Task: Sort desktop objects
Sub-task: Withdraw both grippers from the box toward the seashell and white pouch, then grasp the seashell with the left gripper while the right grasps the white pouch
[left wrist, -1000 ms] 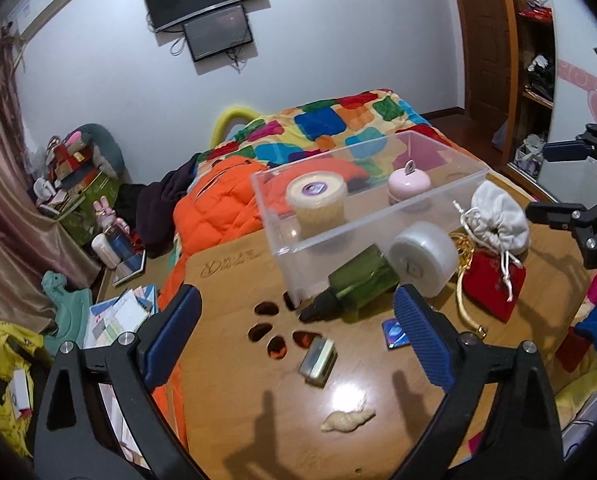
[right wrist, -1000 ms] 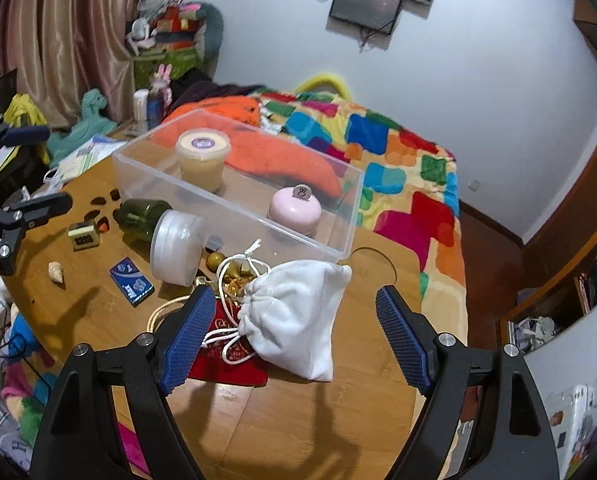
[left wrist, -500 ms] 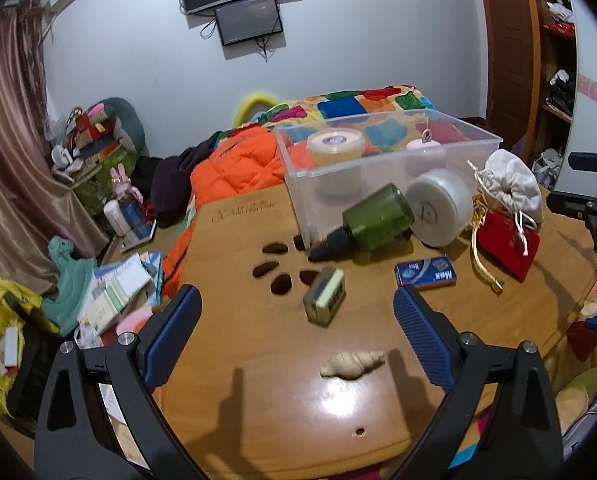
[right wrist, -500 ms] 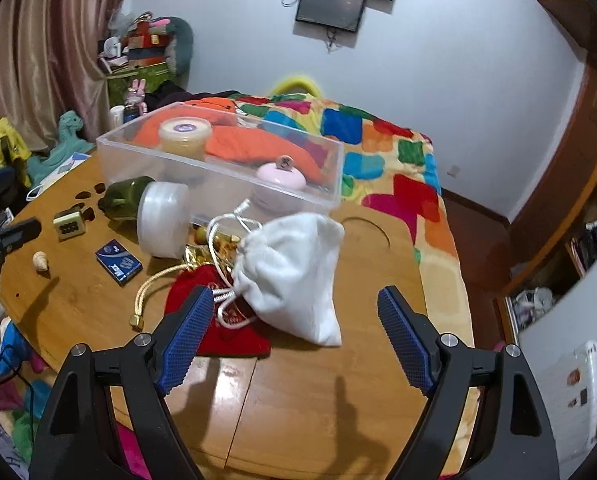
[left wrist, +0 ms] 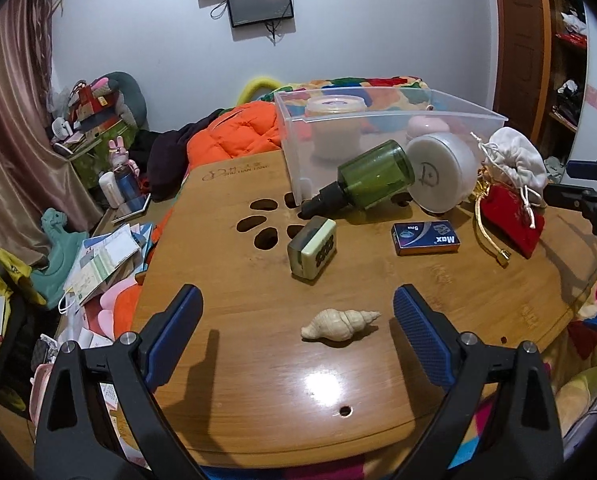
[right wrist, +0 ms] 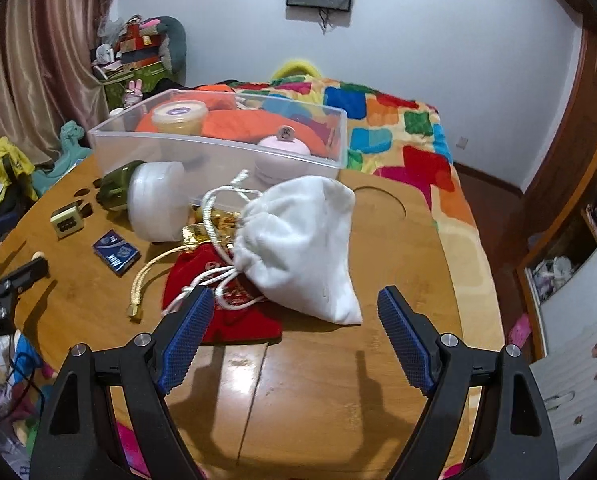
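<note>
My left gripper [left wrist: 296,326] is open and empty, low over the wooden table [left wrist: 258,392]. A cream seashell [left wrist: 338,323] lies between its fingers. Beyond lie a mahjong tile [left wrist: 312,249], a blue Max box [left wrist: 425,237], a green bottle [left wrist: 372,181] on its side and a white round jar [left wrist: 442,172]. A clear bin [left wrist: 294,160] holds a cream jar and a pink round case. My right gripper [right wrist: 294,322] is open and empty, just before a white drawstring pouch [right wrist: 302,236] that lies on a red pouch [right wrist: 222,308].
A gold cord [right wrist: 146,276] trails from the pouches. Paw-shaped holes [left wrist: 264,230] cut the table top. A bed with an orange jacket [left wrist: 242,132] and a colourful quilt [right wrist: 390,136] lies behind. Books and clutter cover the floor at left [left wrist: 102,264].
My left gripper has pulled back and dropped lower, so the seashell now lies between its fingers. My right gripper has come lower and closer to the white pouch.
</note>
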`<state>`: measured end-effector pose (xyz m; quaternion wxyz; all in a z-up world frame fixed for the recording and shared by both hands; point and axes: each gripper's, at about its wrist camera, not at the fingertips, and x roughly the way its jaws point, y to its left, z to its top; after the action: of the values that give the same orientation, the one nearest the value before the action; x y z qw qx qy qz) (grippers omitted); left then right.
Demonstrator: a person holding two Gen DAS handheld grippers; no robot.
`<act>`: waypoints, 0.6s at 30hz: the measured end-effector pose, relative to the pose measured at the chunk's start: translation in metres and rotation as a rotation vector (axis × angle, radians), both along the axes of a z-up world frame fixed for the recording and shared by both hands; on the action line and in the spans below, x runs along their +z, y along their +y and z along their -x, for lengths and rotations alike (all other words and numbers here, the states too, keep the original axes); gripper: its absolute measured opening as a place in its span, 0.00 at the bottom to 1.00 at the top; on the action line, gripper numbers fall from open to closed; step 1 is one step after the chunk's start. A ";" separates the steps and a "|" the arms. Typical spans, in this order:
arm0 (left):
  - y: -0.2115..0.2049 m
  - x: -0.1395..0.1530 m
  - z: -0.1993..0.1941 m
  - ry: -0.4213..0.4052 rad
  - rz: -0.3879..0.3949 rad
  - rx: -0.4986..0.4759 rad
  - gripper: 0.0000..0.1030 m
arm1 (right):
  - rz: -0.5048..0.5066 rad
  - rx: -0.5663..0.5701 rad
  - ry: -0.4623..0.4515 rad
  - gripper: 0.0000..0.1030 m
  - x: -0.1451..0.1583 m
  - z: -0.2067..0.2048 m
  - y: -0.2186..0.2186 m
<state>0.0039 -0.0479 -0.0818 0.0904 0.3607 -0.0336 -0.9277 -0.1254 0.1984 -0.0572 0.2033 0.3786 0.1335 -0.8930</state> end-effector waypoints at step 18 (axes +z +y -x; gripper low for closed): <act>-0.004 -0.013 -0.001 0.019 -0.090 0.037 0.74 | 0.105 0.015 -0.120 0.79 -0.017 0.057 -0.013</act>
<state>0.0050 -0.0518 -0.0948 0.0915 0.3561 0.0156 -0.9298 -0.1819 0.1857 -0.0742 0.2374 0.4193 0.0767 -0.8729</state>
